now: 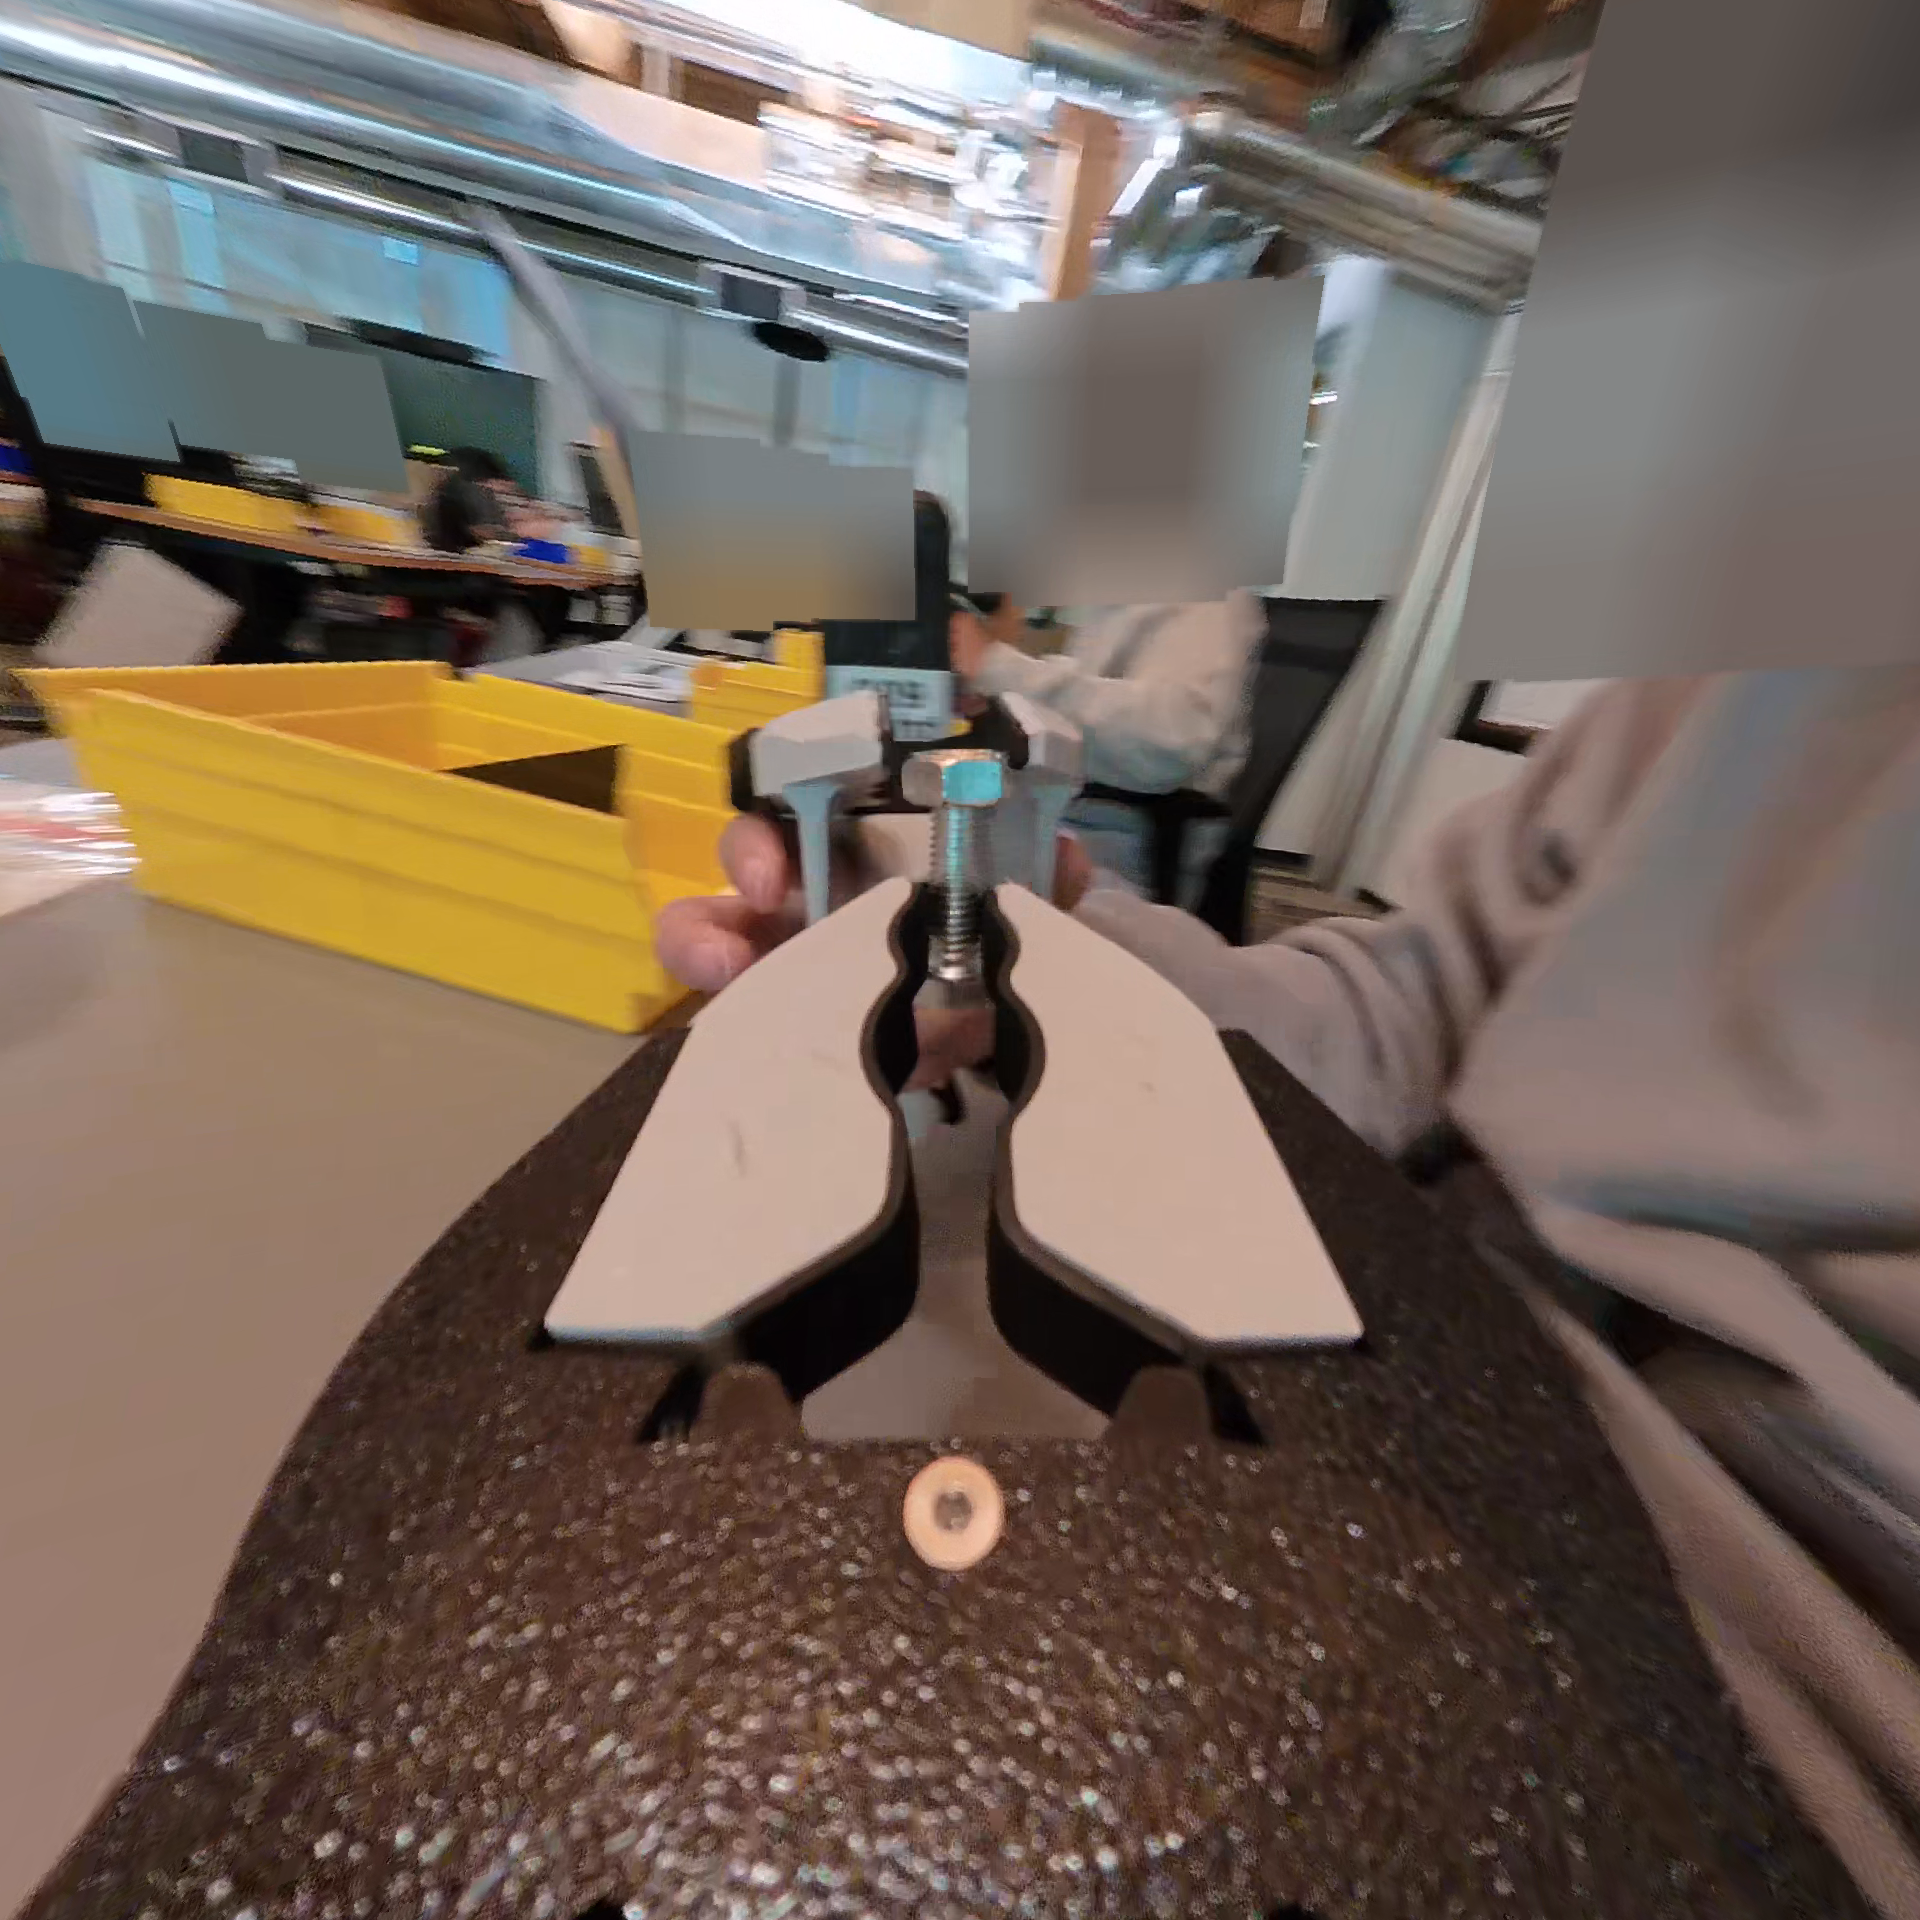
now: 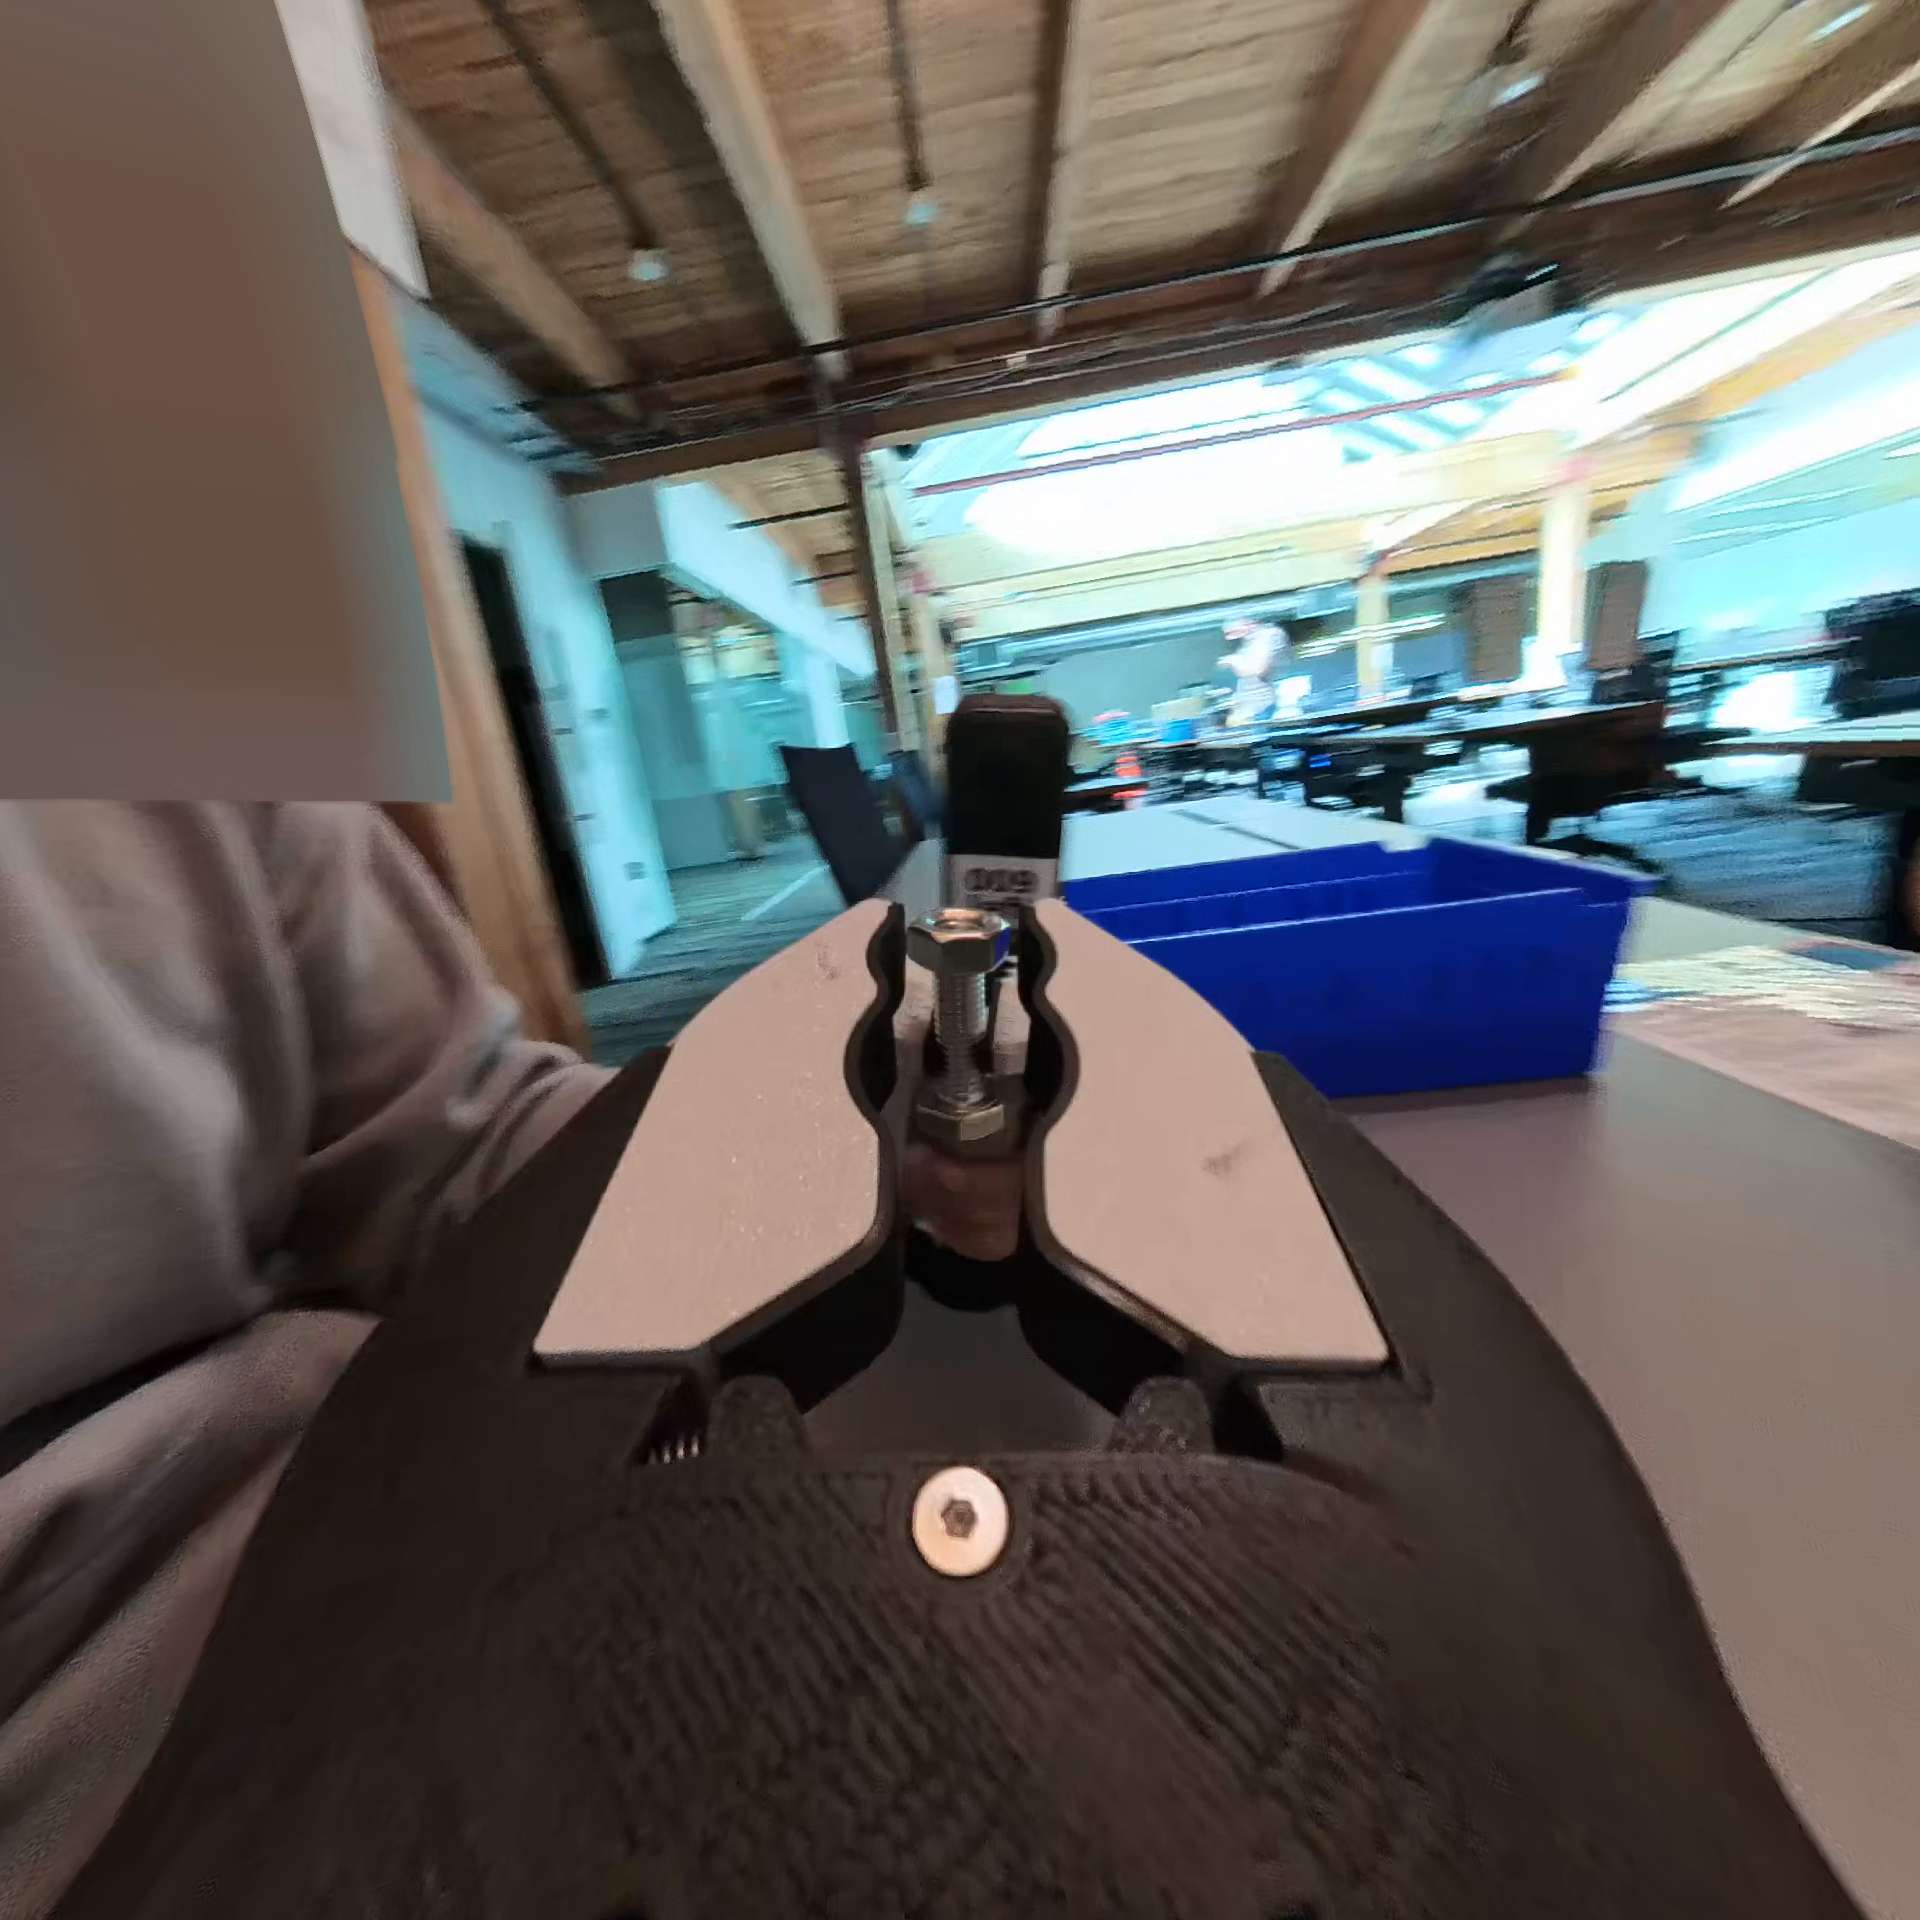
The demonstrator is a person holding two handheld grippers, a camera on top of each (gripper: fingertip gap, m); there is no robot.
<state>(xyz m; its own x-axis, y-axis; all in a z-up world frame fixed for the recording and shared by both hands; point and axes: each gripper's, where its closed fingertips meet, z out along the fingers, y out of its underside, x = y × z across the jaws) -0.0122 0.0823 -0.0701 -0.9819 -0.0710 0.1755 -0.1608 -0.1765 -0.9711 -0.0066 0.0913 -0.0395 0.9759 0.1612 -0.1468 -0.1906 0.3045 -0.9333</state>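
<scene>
Bolt [image 1: 954, 831] stands upright in the air above the grey table [image 1: 260, 1143], head up, its threaded shank clamped between the tips of the left gripper [image 1: 954, 914], with a nut [image 2: 958, 1117] on the thread just below the grip. The right gripper [image 2: 956, 935] faces it from the other side, its fingertips drawn in close on either side of the bolt's head; whether they press on it I cannot tell. A yellow bin [image 1: 364, 831] and a blue bin [image 2: 1403, 987] sit on the table nearby
</scene>
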